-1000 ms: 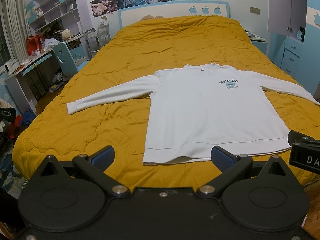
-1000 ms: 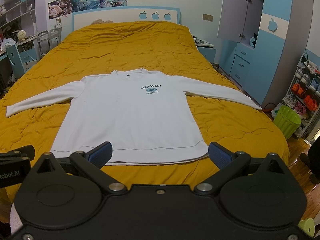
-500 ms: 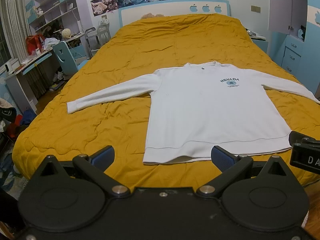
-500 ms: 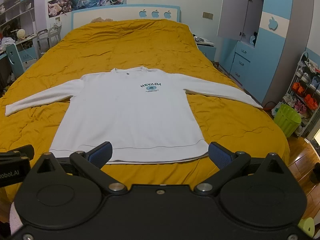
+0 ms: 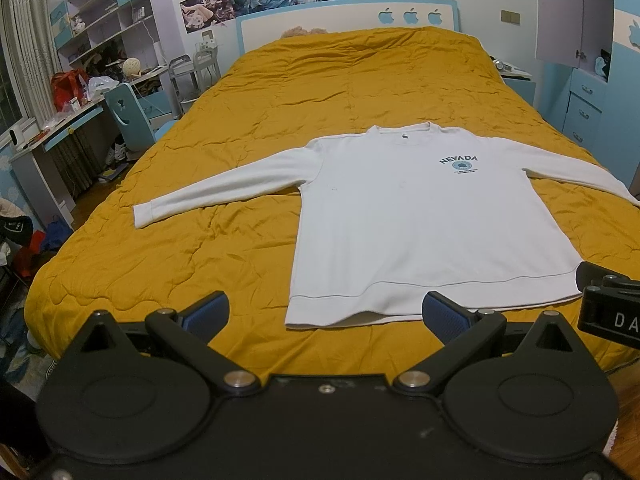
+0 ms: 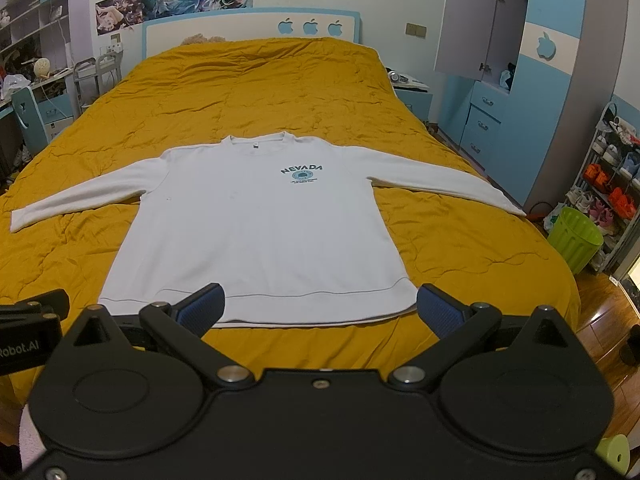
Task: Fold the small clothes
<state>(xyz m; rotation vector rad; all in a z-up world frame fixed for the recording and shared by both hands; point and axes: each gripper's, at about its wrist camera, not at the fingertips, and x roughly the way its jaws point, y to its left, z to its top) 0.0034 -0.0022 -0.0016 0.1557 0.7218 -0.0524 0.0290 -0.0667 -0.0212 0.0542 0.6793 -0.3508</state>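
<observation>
**Sweatshirt flat on bed, both grippers open, nothing held**

- White sweatshirt (image 5: 420, 232) lies face up on the yellow bed cover (image 5: 224, 248), spread flat, both sleeves out to the sides. "NEVADA" print (image 6: 302, 170) on the chest, collar toward the headboard (image 6: 248, 32), hem (image 6: 260, 304) toward the foot edge of the bed.
- In the left wrist view one cuff (image 5: 144, 216) ends short of the bed's left edge; the other sleeve runs out of frame at the right. In the right wrist view the opposite cuff (image 6: 516, 210) ends at the bed's right edge.
- Left hand-held gripper (image 5: 326, 316): jaws wide apart, empty, beyond the foot edge of the bed. In its view it lines up with the hem's left corner; its blue pads (image 5: 206, 314) are clear of the fabric.
- Right hand-held gripper (image 6: 318, 310): jaws wide apart, empty, also at the foot edge. It lines up with the hem's right half; cannot tell from this angle whether the pads touch the cloth, looks like not.
- Each gripper's body shows at the edge of the other's view, so the two sit side by side.
- Surroundings: desk (image 5: 52, 128) with clutter and a blue chair (image 5: 128, 120) off the bed's left side, blue wardrobe (image 6: 532, 92), green bin (image 6: 576, 240) and shoe rack (image 6: 612, 184) off the right side.
</observation>
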